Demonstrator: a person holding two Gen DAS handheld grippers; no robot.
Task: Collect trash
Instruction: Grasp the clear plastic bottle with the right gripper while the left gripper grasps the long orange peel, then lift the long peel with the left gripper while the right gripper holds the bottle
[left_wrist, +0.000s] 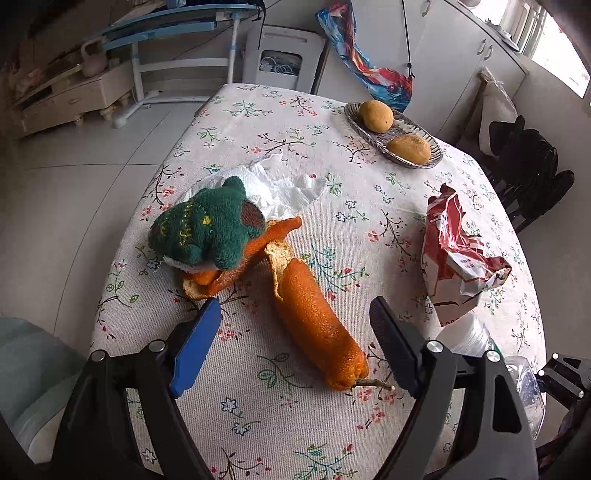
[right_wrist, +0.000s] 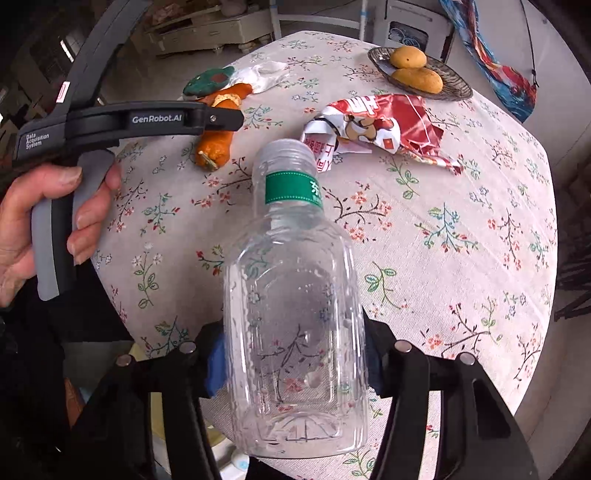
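Observation:
My left gripper (left_wrist: 293, 306) hangs open over a long curl of orange peel (left_wrist: 314, 325) on the floral tablecloth; the peel lies between its fingers, untouched. More peel (left_wrist: 236, 266) sits under a green knitted cloth (left_wrist: 210, 225), with a crumpled white tissue (left_wrist: 284, 188) behind it. A crushed red snack wrapper (left_wrist: 454, 258) lies to the right. My right gripper (right_wrist: 295, 354) is shut on a clear, capless plastic bottle (right_wrist: 295, 295) with a green label, held over the table's near edge. The bottle (left_wrist: 469, 336) also shows in the left wrist view.
A metal basket (left_wrist: 369, 136) with two yellow-brown fruits stands at the table's far right. A person's hand (right_wrist: 55, 214) holds the left gripper's handle. A dark chair (left_wrist: 524, 166) stands beyond the right edge. The round table (right_wrist: 461, 240) drops off close on the near side.

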